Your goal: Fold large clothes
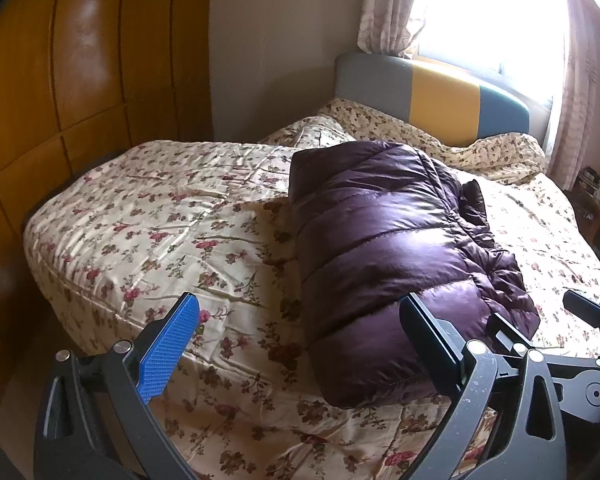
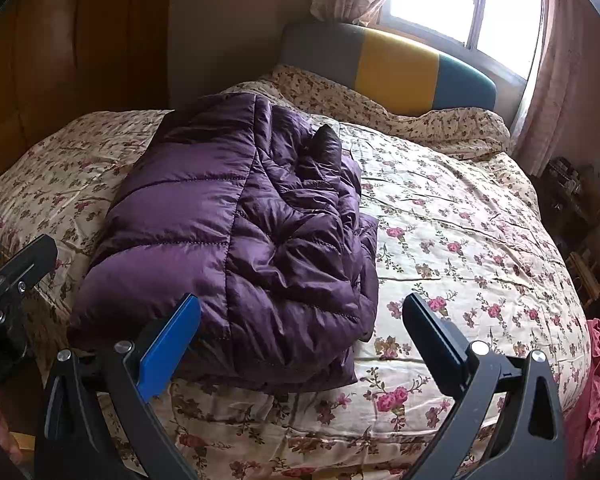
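Your 2 grippers, left gripper and right gripper, gape wide near the glossy quilted purple jacket, seemingly folded, on the floral quilt.

No legible text, label, brand or number anywhere in either view.

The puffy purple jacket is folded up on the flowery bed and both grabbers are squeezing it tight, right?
Not quite. The purple puffer jacket does lie folded on the floral bedspread, but nothing squeezes it. The right gripper is open and empty in the right wrist view, and the left gripper is open and empty in the left wrist view.
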